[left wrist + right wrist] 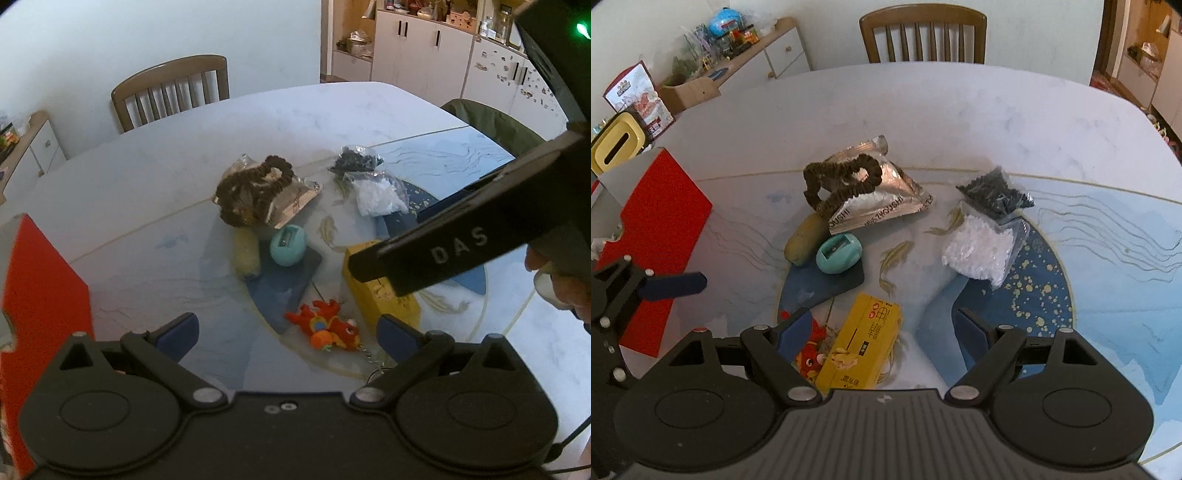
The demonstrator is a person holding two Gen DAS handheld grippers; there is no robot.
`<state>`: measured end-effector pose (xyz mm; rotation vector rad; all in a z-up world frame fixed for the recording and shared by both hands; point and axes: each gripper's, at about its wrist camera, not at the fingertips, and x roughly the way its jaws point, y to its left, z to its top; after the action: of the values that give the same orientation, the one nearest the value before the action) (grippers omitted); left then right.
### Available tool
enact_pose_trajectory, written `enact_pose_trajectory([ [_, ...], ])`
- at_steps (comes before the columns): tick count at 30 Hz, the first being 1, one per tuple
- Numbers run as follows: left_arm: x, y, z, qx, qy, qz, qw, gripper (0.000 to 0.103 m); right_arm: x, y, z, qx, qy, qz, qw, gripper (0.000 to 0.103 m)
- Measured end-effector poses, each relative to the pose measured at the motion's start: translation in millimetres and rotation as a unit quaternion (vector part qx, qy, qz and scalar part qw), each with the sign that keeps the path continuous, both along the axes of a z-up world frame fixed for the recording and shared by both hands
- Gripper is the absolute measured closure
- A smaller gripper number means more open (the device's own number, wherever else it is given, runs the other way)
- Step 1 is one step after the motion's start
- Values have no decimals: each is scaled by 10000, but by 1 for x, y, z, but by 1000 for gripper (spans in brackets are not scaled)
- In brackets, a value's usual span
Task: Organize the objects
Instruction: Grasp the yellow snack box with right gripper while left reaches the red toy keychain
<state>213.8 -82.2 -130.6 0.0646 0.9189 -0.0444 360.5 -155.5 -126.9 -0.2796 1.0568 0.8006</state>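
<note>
A cluster lies mid-table: a brown scrunchie (255, 184) (842, 181) on a silver snack packet (295, 199) (886, 199), a yellowish oblong piece (246, 253) (807, 238), a teal sharpener (288, 245) (837, 254), a red plush toy (325, 325) (810, 356), a yellow box (380, 295) (864, 350), a bag of white bits (376, 197) (979, 251) and a bag of dark bits (356, 160) (995, 194). My left gripper (288, 334) is open above the plush toy. My right gripper (882, 332) is open over the yellow box; its finger crosses the left wrist view (443, 251).
A red carton (40, 302) (661, 221) stands at the table's left edge. A wooden chair (173, 92) (923, 35) sits at the far side and a green-backed chair (491, 122) at the right. Cabinets line the walls. A hand (554, 280) holds the right gripper.
</note>
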Motion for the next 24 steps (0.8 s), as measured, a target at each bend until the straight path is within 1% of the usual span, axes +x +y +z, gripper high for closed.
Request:
enact_pose_trajectory([
  [2,0,-3,-3,10,0,32,10000,1,1,1,-2,-6,23,21,10000,19],
  [6,-1,-11,-9,180,-99,20,9998,1,2,4,-6,-13,113,123,9999,26],
  [10,-1,-15,-16,261,-102,-23,9996,2,3,8,-10,-74,198,215,9995,36],
  [11,-1,-16,-17,268,-98,-39,9996,3,3,9,-12,-95,213,238,9994,37],
  [14,1,-19,-21,327,-103,-66,9994,6,2,13,-16,-168,235,320,9991,41],
  [16,2,-20,-23,333,-87,-63,9994,9,2,15,-19,-232,232,369,9988,48],
  [18,3,-19,-24,273,-66,-20,9996,10,2,16,-22,-292,229,377,9986,49],
  [22,5,-23,-24,289,-68,-65,9995,15,5,16,-26,-360,208,371,9984,61],
  [24,6,-25,-25,285,-56,-88,9995,17,7,13,-26,-351,221,380,9984,62],
])
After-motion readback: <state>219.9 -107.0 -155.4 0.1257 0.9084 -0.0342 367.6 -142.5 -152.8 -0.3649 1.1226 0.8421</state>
